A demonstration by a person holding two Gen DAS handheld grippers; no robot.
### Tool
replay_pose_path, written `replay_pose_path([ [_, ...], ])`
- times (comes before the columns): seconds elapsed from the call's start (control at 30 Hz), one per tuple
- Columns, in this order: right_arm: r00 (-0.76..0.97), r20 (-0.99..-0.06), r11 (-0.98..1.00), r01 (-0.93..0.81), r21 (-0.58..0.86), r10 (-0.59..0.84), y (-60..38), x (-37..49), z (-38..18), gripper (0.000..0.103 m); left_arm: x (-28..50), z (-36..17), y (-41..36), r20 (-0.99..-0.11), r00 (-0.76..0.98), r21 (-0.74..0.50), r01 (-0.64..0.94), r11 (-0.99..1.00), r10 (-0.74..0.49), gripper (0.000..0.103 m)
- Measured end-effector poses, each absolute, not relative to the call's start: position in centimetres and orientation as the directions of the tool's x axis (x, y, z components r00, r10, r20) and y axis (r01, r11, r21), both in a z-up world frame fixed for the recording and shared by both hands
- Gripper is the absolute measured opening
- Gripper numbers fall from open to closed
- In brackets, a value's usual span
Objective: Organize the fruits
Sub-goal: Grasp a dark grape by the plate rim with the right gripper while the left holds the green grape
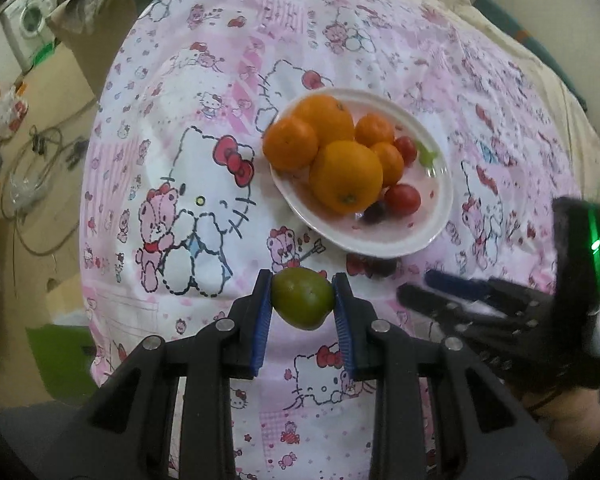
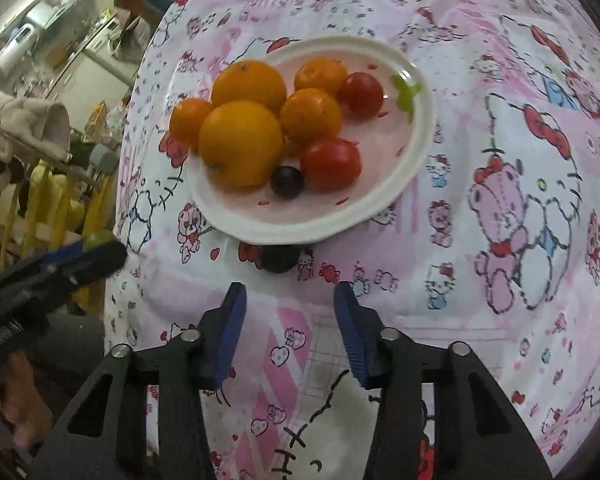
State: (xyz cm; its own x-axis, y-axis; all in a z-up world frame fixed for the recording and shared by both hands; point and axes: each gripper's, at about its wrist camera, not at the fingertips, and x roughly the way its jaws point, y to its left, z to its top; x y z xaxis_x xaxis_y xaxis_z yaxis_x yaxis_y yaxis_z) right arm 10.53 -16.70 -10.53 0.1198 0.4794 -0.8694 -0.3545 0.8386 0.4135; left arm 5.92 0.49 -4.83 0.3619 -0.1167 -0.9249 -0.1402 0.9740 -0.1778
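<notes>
Left tongs (image 1: 302, 300) clamp a green fruit (image 1: 303, 298), held just short of the white plate (image 1: 440, 216) of oranges (image 1: 346, 178) and tomatoes (image 1: 402, 199). Right tongs (image 2: 290, 304) gape wide, holding nothing, near a dark grape (image 2: 278, 258) on the cloth (image 2: 500, 280).

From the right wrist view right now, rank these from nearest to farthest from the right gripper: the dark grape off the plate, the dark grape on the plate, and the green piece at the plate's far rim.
1. Dark grape off the plate, on the cloth just ahead of the open right gripper, by the plate near rim.
2. Dark grape on the plate, near side.
3. Green piece, far right rim.
</notes>
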Motion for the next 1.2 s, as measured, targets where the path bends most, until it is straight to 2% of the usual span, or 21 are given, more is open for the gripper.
replay_pose_path([
  [0.1,0.096,-0.862,0.825,-0.358,0.436,0.498,-15.9,11.0,-11.2,0.04,6.0,-5.1,1.2,-0.927,0.347,-0.21,-0.17,0.963,-0.14,0.026],
  [0.2,0.092,-0.865,0.826,-0.361,0.433,0.494,-15.0,11.7,-11.7,0.039,5.9,-5.6,1.6,-0.93,0.323,-0.241,-0.184,0.953,-0.173,0.026],
  [0.33,0.09,-0.877,0.832,-0.376,0.408,0.471,-14.1,11.9,-12.2,0.035,5.6,-5.6,1.5,-0.932,0.325,-0.224,-0.166,0.96,-0.161,0.026],
  [0.47,0.099,-0.881,0.835,-0.381,0.396,0.463,-14.1,12.2,-12.5,0.026,5.5,-5.9,1.7,-0.935,0.31,-0.235,-0.171,0.957,-0.174,0.026],
  [0.8,0.079,-0.865,0.818,-0.378,0.434,0.496,-15.1,11.7,-12.1,0.024,5.9,-6.2,0.8,-0.941,0.299,-0.211,-0.156,0.965,-0.157,0.026],
  [1.2,0.061,-0.826,0.801,-0.295,0.521,0.56,-19.1,10.9,-11.2,0.024,6.7,-6.8,-0.8,-0.948,0.288,-0.179,-0.135,0.974,-0.135,0.026],
])
